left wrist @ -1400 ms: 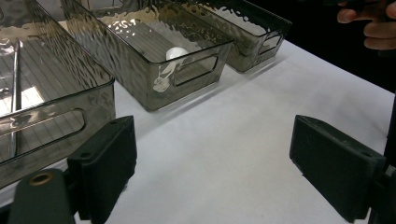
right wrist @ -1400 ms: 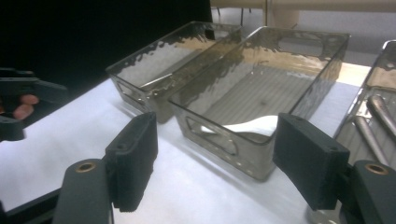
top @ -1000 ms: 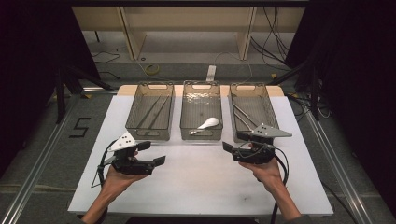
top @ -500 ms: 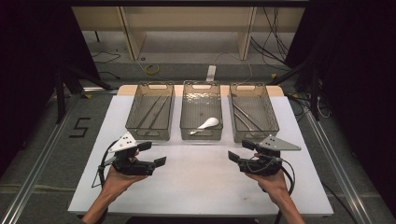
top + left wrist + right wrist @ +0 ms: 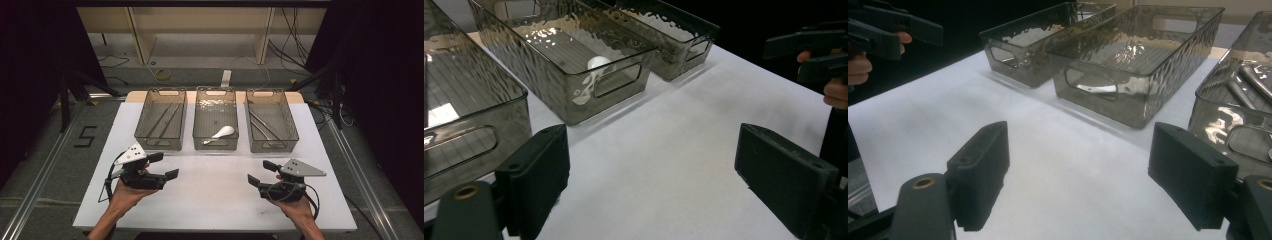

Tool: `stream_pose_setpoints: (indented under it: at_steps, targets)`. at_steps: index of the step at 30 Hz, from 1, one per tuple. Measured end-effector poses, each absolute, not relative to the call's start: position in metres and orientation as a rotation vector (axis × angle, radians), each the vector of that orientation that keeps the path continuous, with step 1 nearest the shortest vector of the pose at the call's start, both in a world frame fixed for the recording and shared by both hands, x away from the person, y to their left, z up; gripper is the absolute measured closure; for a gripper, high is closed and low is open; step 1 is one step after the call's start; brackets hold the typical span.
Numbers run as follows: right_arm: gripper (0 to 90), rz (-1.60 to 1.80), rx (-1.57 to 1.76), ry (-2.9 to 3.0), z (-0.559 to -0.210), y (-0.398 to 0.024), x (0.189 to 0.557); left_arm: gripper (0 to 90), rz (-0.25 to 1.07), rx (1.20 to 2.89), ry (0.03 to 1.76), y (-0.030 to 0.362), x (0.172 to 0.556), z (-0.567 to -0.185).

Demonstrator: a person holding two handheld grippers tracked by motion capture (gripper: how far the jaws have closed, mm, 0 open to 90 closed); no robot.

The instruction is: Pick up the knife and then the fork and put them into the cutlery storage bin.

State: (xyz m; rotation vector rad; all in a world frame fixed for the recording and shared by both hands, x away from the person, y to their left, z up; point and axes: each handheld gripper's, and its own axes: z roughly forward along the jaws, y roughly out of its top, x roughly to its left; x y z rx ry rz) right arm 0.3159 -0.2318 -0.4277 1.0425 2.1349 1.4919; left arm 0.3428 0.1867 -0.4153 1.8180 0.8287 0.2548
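White paper covers the tabletop (image 5: 215,195) in the high view, where three smoky clear plastic bins stand in a row at the far side: the left bin (image 5: 161,119) with thin dark rods, the middle bin (image 5: 215,117) with a white spoon (image 5: 220,133), the right bin (image 5: 271,120) with metal utensils. The left hand-held gripper (image 5: 166,165) and the right hand-held gripper (image 5: 256,172) hover near the front edge, well apart, both released and empty.

From the left hand-held gripper (image 5: 651,170) view, its jaws gape wide over bare paper, and the spoon (image 5: 596,64) shows through the middle bin's rippled wall (image 5: 589,85).

From the right hand-held gripper (image 5: 1078,165) view, jaws equally wide, the metal utensils (image 5: 1248,82) glint close in the nearest bin (image 5: 1233,120); the spoon is hidden there.
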Motion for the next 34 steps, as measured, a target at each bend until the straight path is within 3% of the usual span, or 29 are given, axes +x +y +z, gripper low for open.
stream_pose_setpoints:
  at_steps: [34]
  targets:
    - [22.3,1.457,1.104,2.119,-0.4361,-0.2396,0.3077,14.0,0.257,1.818,0.824,0.1878,0.3375,-0.4162]
